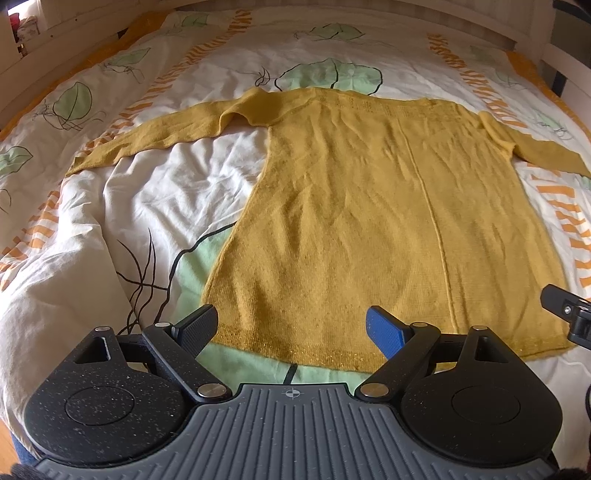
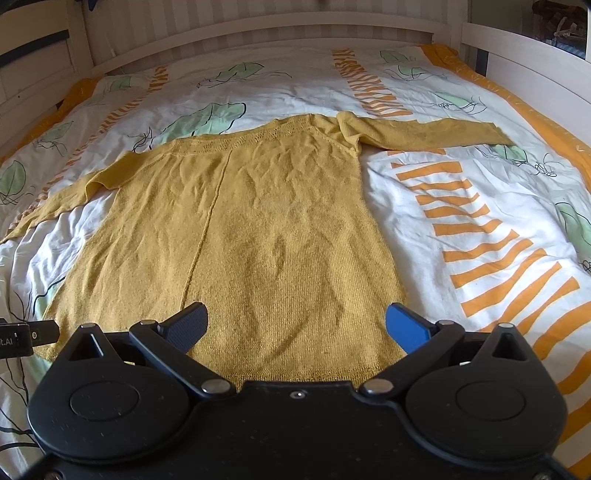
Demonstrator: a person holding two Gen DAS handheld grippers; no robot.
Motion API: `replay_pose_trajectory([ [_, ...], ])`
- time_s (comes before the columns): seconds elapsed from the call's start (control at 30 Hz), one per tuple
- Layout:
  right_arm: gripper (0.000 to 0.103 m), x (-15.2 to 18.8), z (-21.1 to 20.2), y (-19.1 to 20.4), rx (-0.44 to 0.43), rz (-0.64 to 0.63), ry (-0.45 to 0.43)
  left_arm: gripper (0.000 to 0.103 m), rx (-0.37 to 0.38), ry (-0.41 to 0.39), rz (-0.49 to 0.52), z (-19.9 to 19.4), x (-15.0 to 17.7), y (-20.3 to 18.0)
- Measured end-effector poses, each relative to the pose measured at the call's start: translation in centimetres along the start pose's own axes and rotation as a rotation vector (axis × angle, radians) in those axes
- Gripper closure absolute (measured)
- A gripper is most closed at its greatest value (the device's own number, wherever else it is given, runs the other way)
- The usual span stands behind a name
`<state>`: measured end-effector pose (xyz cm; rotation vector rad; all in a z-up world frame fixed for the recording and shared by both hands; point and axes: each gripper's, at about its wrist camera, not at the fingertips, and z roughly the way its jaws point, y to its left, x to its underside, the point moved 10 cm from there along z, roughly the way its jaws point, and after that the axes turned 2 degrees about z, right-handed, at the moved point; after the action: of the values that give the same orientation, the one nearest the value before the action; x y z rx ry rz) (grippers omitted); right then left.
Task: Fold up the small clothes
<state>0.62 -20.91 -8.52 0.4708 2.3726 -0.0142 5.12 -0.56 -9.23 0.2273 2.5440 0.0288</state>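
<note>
A mustard-yellow knit sweater [image 1: 369, 206] lies flat on the bed, hem toward me, both sleeves spread out to the sides. It also shows in the right wrist view [image 2: 258, 229]. My left gripper [image 1: 291, 328] is open and empty, just above the hem near the sweater's left bottom corner. My right gripper [image 2: 295, 325] is open and empty, over the hem near the right bottom corner. The right gripper's tip shows at the right edge of the left wrist view [image 1: 569, 306]. The left gripper's tip shows at the left edge of the right wrist view [image 2: 22, 336].
The sweater rests on a white duvet [image 2: 424, 206] with green leaves and orange stripes. A pale wooden bed frame [image 2: 258, 29] runs along the far side and both sides of the bed.
</note>
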Motion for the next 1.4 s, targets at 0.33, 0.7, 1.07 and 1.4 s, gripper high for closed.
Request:
replay_pose_trajectory([
  [0.33,0.001,0.1,0.4,0.2,-0.005,-0.003,0.017,0.016,0.000,0.009,-0.001,0.3,0.1,0.0],
  [0.7,0.001,-0.2,1.1,0.6,-0.012,-0.012,0.028,0.016,0.004,0.021,-0.003,0.9,-0.4,0.1],
  [1.07,0.001,-0.8,2.6,1.1,-0.025,-0.018,0.047,0.016,0.007,0.043,-0.005,2.1,-1.4,0.1],
  [1.4,0.001,-2.4,4.9,0.4,-0.026,-0.024,0.059,0.016,0.016,0.046,0.003,4.0,-4.0,-0.5],
])
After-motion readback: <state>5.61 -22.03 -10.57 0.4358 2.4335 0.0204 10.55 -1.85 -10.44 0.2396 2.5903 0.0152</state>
